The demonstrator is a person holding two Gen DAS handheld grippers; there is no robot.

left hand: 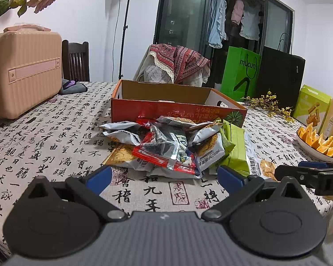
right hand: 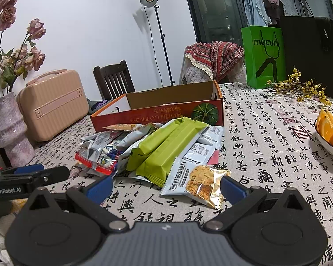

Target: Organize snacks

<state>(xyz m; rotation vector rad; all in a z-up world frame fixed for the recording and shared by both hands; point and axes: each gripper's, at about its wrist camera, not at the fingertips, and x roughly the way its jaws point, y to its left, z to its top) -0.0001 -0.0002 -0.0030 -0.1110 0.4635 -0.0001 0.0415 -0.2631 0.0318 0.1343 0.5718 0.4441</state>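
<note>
— Where do our grippers stand?
— Our left gripper (left hand: 164,178) and right gripper (right hand: 166,187) both gape wide, holding nothing, low over the calligraphy tablecloth (right hand: 266,155).
— And the snacks?
— We see the snack packets (left hand: 166,148) heaped just before the orange cardboard box (left hand: 166,108), green bars (right hand: 166,148) lying on top.
</note>
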